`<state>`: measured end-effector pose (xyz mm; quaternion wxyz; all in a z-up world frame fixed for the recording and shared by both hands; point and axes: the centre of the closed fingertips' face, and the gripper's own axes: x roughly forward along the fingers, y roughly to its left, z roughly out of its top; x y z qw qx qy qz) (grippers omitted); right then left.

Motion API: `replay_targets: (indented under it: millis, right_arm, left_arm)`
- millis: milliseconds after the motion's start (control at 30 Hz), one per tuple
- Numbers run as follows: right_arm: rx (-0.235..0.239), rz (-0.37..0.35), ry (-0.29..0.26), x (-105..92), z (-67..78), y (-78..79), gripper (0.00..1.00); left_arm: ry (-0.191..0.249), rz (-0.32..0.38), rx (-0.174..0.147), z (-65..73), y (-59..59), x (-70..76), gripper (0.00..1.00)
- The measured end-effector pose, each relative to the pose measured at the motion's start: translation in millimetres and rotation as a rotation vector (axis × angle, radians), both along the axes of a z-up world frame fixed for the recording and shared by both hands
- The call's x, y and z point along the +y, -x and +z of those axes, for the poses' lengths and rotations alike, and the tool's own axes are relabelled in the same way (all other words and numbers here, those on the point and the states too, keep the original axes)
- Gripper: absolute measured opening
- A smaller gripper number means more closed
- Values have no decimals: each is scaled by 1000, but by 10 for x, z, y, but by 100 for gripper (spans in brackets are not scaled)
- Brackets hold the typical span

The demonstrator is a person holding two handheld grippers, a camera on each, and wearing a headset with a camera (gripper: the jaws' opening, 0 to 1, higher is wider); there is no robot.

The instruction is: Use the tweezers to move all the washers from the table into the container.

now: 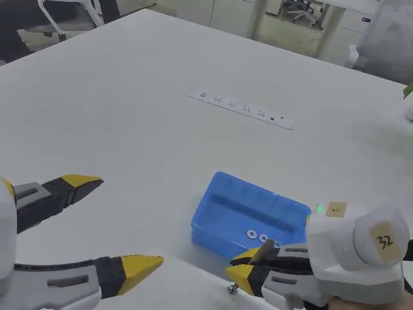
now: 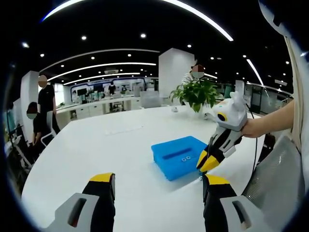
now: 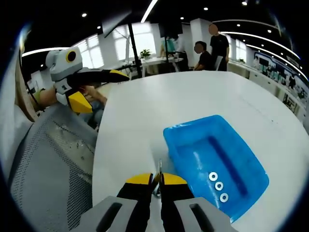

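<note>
Holding the tweezers (image 3: 160, 168) in your right gripper (image 3: 156, 181), you had its jaws pressed together on the tool, with the thin tips sticking out ahead of the yellow pads. In the head view that gripper (image 1: 244, 267) sat at the near right, and the tweezers' point came down on the counter (image 1: 129, 129) just near of the blue container (image 1: 222, 194). A small metal piece (image 1: 233, 288) lay at that point. It looked like a washer, but you could not have told from these views whether the tips had it pinched.

The relation that mattered was that the container's near wall stood just far of the tweezers' tips, almost touching. In the right gripper view the tray (image 3: 193, 128) ran away from the tips to the right, so the carry called for only a short lift over the wall. Three washers (image 3: 218, 185) already lay in a row on its floor.

Your left gripper (image 1: 113, 223) hung at the near left with its jaws spread wide and nothing between them, well apart from the container. The right one was clearly the nearer.
</note>
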<state>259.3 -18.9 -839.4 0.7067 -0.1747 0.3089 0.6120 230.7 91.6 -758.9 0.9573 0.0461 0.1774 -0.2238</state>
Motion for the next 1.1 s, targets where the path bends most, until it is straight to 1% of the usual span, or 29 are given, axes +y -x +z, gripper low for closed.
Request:
replay_targets:
  millis: [100,167,267,367,467,533,633,700,767,967,1000,1033,1067,1100]
  right_arm:
    - [-11,2,5,-3,6,-10,1]
    - [-7,-1,2,-9,6,-10,1]
    - [21,-8,-7,-9,2,10,2]
    - [11,-23,-9,-15,7,-9,3]
    - [12,-43,-11,-24,7,-37,4]
    - [20,-49,-14,-31,7,-46,4]
    - [7,-53,-9,-42,8,-63,4]
    - [2,-60,-18,-35,30,-77,4]
    - [8,-63,-19,-32,27,-81,4]
    - [2,-52,-16,2,-4,-63,4]
    - [-7,-40,-1,-9,-34,-49,4]
    - [-25,-35,-20,16,-8,-58,4]
    - [-24,-34,-10,1,-14,-47,4]
    - [-26,-33,-12,1,-10,-52,4]
  left_arm:
    - [0,-1,0,2,-1,-2,75]
    - [1,-1,1,1,0,-2,75]
    - [1,0,-1,2,0,-1,75]
    - [1,1,0,-1,1,3,75]
    - [0,-1,1,-4,2,3,75]
    - [1,-3,1,-4,3,-2,75]
    - [1,-7,2,-5,6,-6,74]
    - [1,-7,3,-5,7,-7,74]
    - [1,-8,3,-6,8,-7,74]
    - [1,-12,4,-10,11,-17,74]
    - [-1,-13,4,-10,11,-17,74]
    - [-1,-13,4,-11,11,-17,74]
    - [0,-13,5,-12,12,-20,74]
    - [0,-14,6,-13,12,-22,74]
